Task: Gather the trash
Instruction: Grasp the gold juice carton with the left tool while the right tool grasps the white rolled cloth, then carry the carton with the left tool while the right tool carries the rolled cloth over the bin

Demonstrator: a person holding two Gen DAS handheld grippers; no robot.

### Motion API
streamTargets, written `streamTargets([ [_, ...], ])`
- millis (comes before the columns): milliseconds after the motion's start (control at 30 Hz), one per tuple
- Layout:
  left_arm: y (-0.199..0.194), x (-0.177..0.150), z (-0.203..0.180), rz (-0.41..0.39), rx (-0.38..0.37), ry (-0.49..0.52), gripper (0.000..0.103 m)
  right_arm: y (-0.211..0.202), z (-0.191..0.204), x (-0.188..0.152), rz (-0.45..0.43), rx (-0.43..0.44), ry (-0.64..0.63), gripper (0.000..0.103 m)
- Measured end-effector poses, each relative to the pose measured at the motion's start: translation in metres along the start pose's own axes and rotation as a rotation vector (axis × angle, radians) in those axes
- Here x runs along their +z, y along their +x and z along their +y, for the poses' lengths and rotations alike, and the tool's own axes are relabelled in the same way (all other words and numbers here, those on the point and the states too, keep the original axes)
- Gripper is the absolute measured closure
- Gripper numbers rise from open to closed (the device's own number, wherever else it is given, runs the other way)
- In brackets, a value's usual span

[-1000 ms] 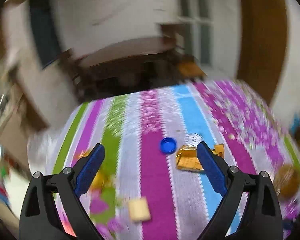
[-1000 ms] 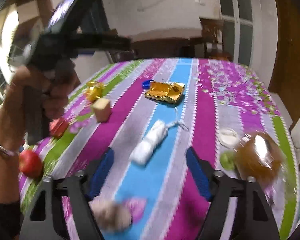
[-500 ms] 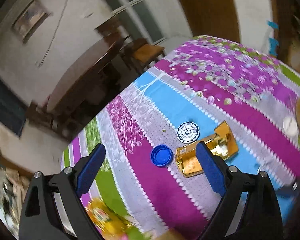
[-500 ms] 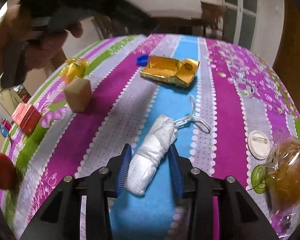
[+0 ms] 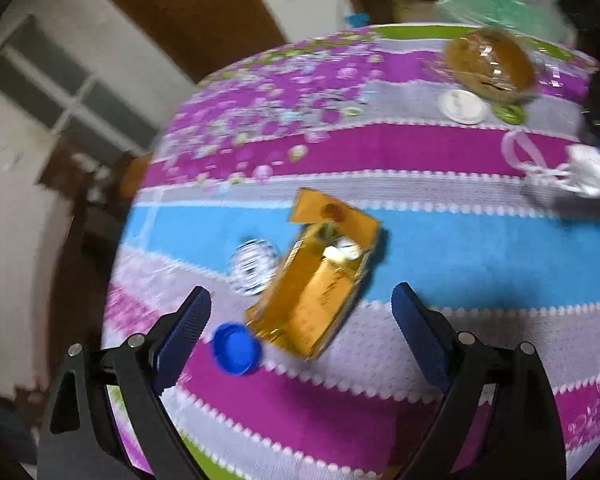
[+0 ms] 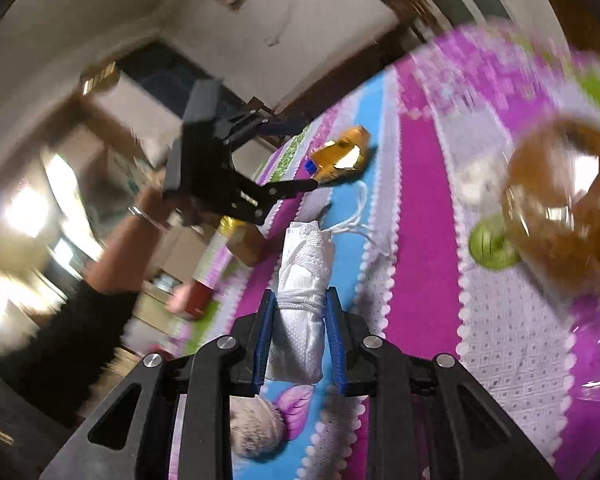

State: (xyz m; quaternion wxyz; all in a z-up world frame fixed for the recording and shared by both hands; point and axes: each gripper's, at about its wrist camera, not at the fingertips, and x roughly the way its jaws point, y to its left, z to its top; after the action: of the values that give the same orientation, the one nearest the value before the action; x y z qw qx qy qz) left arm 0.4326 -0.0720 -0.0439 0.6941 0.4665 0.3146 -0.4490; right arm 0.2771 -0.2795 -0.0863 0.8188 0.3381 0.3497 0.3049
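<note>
My right gripper (image 6: 301,312) is shut on a rolled white cloth bag (image 6: 305,280) with white strings, lifted off the striped tablecloth (image 6: 416,208); the bag also shows at the right edge of the left wrist view (image 5: 592,172). My left gripper (image 5: 300,308) is open and hovers above an open gold carton (image 5: 320,288) with a blue bottle cap (image 5: 236,348) beside it. The carton also shows far off in the right wrist view (image 6: 342,156), with the left gripper (image 6: 296,156) near it.
A bun in clear wrap (image 5: 490,62) (image 6: 560,200), a white lid (image 5: 462,106) and a green cap (image 6: 494,248) lie near the table's edge. A round patterned badge (image 5: 254,266) lies by the carton. A fuzzy ball (image 6: 256,428), a red box (image 6: 198,298) and a tan block (image 6: 246,244) lie on the cloth.
My right gripper has closed on the white bag and lifted and tilted it. My left gripper has swung over the gold carton and come closer, still open.
</note>
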Motion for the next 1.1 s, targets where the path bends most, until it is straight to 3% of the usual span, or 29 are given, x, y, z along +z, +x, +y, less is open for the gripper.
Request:
streamTargets([
  [133, 0.02, 0.003, 0.005, 0.021, -0.039, 0.039, 0.015, -0.001, -0.017, 0.003, 0.006, 0.065, 0.098, 0.076],
  [300, 0.031, 0.004, 0.009, 0.026, -0.101, 0.054, 0.013, 0.001, -0.01, 0.001, 0.008, 0.065, 0.065, 0.076],
  [433, 0.03, 0.001, 0.015, 0.029, -0.194, -0.053, 0.039, 0.001, -0.004, 0.001, -0.001, 0.05, 0.029, 0.076],
  [533, 0.023, -0.002, 0.004, 0.05, -0.174, -0.128, 0.056, 0.002, 0.002, 0.001, -0.001, 0.033, -0.006, 0.076],
  [633, 0.02, 0.001, -0.005, 0.117, -0.112, -0.276, 0.061, 0.005, 0.007, 0.002, -0.007, 0.008, -0.041, 0.076],
  [800, -0.01, 0.006, -0.052, 0.169, 0.029, -0.325, 0.068, 0.001, 0.021, -0.002, -0.048, -0.08, -0.131, 0.076],
  [867, -0.035, 0.009, -0.069, 0.143, 0.082, -0.39, 0.07, 0.0, 0.026, -0.005, -0.061, -0.112, -0.168, 0.076],
  [1000, -0.099, 0.015, -0.107, 0.011, 0.182, -0.507, 0.07, -0.003, 0.043, -0.013, -0.098, -0.171, -0.273, 0.077],
  [1100, -0.129, 0.019, -0.125, -0.056, 0.212, -0.587, 0.07, -0.012, 0.044, -0.015, -0.137, -0.19, -0.271, 0.077],
])
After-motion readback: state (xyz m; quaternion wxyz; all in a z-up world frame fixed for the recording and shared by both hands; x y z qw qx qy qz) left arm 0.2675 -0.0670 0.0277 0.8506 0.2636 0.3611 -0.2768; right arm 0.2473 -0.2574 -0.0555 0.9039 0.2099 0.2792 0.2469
